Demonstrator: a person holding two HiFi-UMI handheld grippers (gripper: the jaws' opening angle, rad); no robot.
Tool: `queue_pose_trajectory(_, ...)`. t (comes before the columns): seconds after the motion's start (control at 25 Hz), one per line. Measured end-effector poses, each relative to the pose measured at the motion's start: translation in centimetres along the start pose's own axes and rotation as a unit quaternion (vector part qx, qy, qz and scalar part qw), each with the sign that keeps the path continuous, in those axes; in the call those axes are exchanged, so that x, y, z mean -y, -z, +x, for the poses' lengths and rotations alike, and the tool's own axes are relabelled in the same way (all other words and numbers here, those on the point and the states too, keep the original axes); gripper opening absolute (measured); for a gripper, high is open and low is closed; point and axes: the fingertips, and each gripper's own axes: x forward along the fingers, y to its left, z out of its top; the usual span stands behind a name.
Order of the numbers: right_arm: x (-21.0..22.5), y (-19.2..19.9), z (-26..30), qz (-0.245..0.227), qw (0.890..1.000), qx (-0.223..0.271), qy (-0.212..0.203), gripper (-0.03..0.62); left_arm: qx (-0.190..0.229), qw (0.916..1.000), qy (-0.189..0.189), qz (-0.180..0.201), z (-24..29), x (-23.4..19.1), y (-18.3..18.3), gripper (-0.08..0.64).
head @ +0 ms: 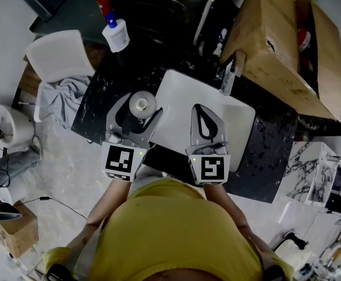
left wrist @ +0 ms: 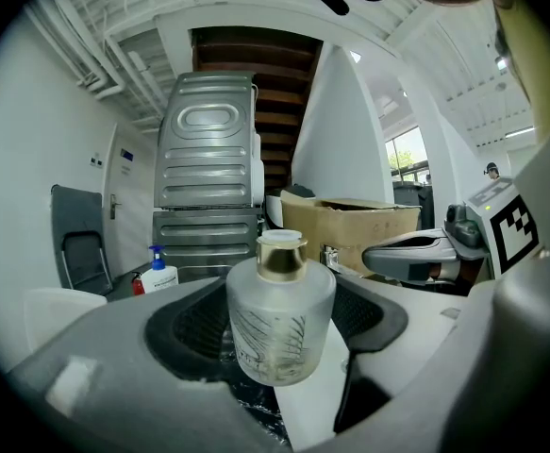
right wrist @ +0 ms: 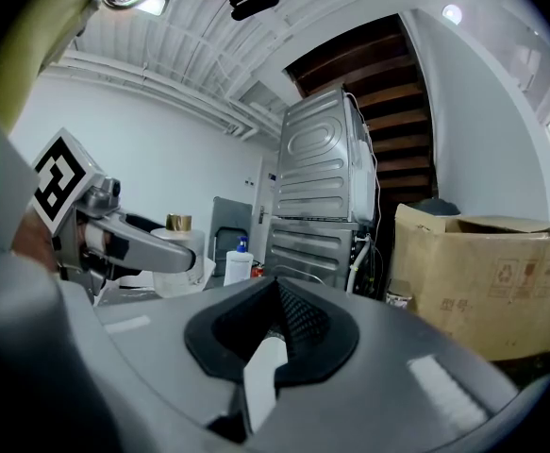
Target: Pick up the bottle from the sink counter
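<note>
Frosted glass with a gold cap, the bottle (head: 142, 104) stood upright at centre-left of the head view, over the dark counter (head: 97, 110) beside the white sink (head: 176, 89). Your left gripper (head: 141, 113) flanked it, jaws apparently pinching its sides. Your right gripper (head: 197, 109), jaws pressed together on nothing, hung over the sink.

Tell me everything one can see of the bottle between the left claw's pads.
The bottle is short, round, of frosted glass with a faint leaf-like drawing, a gold collar and white cap. It is upright between the pads of the left claw, over the dark counter beside the white sink. Whether the pads press it is unclear.
</note>
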Motion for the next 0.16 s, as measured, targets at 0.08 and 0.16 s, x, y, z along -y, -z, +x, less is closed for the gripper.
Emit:
queue_pose_trajectory(0.08,0.12,0.22,0.05,0.003,1.000,-0.004,0.001,0.000,-0.001,1.0000,0.001,-0.001,0.07,0.05,-0.02,0.334)
queue_pose_trajectory(0.16,0.25,0.53,0.05,0.002,1.000,-0.008,0.001,0.000,-0.003,1.0000,0.003,-0.002,0.15,0.13,-0.08,0.334)
